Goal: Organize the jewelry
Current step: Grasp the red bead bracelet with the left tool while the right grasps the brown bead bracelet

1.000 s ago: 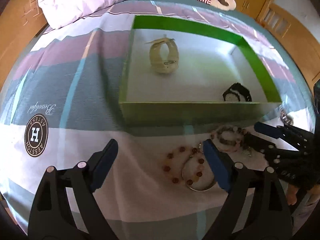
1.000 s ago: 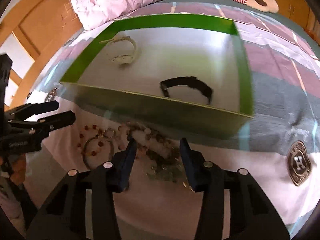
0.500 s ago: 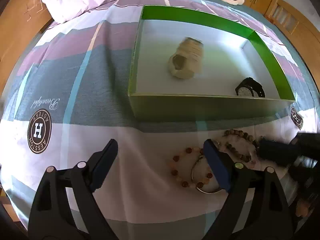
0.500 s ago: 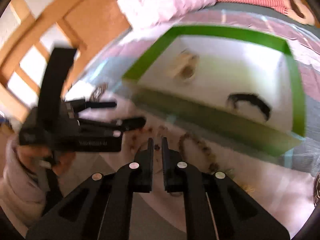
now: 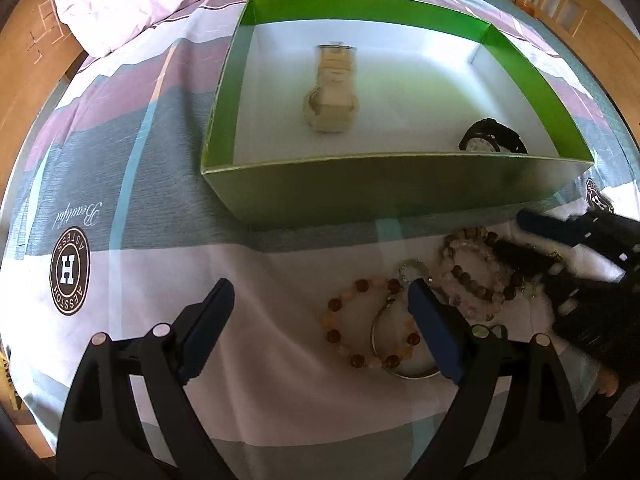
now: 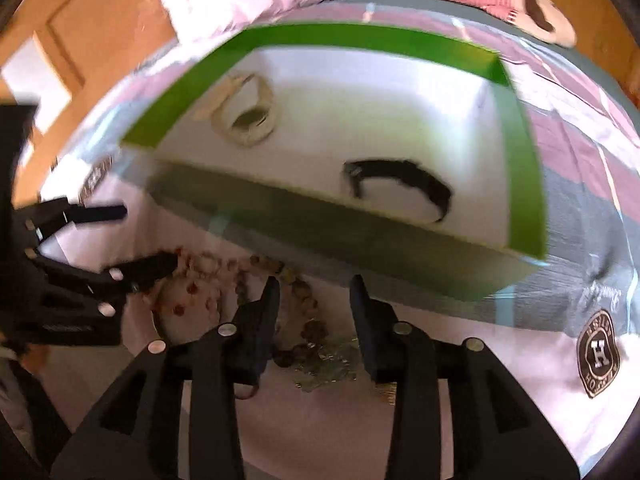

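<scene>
Right gripper (image 6: 314, 300): jaws partly apart, just been opening, nothing clamped, poised over tangled bead bracelets (image 6: 296, 300) on the bed sheet (image 6: 500, 344). Left gripper (image 5: 320, 320) wide open, empty, beside amber-bead bracelet (image 5: 360, 320). Green box (image 5: 400, 196) behind holds cream watch (image 5: 334, 92), black watch (image 5: 492, 142).

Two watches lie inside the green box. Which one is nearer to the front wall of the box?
The black watch, lying at the box's front right corner against the front wall. The cream watch lies farther back, near the middle of the floor.
</scene>
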`<state>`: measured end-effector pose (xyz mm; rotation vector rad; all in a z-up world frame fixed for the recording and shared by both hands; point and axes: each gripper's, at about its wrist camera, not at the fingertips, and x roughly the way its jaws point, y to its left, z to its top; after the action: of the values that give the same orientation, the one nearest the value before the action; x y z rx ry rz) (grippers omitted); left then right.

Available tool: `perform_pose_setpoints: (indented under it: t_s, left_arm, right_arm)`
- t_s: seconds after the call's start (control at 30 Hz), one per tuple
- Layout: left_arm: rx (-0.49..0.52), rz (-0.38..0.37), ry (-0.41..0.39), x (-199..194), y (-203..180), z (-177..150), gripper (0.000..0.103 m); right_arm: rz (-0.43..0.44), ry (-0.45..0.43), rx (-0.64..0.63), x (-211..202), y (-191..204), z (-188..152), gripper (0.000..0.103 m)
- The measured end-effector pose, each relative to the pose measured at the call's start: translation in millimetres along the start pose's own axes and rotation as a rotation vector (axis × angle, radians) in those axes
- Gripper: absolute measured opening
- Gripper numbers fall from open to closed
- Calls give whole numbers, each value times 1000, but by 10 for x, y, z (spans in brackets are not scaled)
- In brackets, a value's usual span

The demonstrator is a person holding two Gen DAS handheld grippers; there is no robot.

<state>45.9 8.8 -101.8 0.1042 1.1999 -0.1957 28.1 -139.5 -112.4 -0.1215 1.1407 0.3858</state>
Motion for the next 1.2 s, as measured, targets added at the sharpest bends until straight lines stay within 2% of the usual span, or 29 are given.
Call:
perform_pose_setpoints:
  t_s: [0.1,0.13,0.17,0.23,0.33,0.53,0.63,0.73,0.9,0.97,1.03,1.07,1.13,1.2]
  left_arm:
    - [-6,8,8,28,17,8,91]
    - [-7,9,9,34,23,11,91]
    - [-8,10,9,35,25,15,91]
    - [-10,12,7,33,36,18,91]
    - [-19,10,6,27,63,14,91]
    - [-2,-24,9,22,35,16,91]
    - [40,-59,10,9,-69,-8,91]
    - [112,-69,7,6,-237,-51,91]
    - [208,-27,25,110,-445,-132,91]
    - [206,-55,12,103,-450,-119,80]
    - [198,-84,6,79,-445,-102,56]
    - [198,-72,7,82,-441,-97,48]
    - [187,-67,13,102,-395,-99,35]
    - [160,-78,12,101,-353,-58,26]
  right_arm:
    - [32,10,-62,19,145,-39,37]
    - [75,11,-71,6,182,-38,28]
    - [146,11,-68,-22,209,-33,12]
    - [218,-24,-50,-125,213,-5,11]
    - [171,-81,-2,-240,86,60,11]
    - [74,-94,155,-230,-285,97,11]
    - [2,-79,178,-195,-347,83,11]
    - [-20,-63,194,-153,-361,72,11]
    - [-32,-64,170,-229,-425,1,14]
    - [-31,-61,163,-230,-418,-21,14]
    - [-31,-55,162,-213,-429,-27,14]
    - [-32,-53,163,-209,-430,-30,18]
    - [-37,-54,166,-215,-438,-28,23]
    - [-41,-56,167,-228,-441,-27,23]
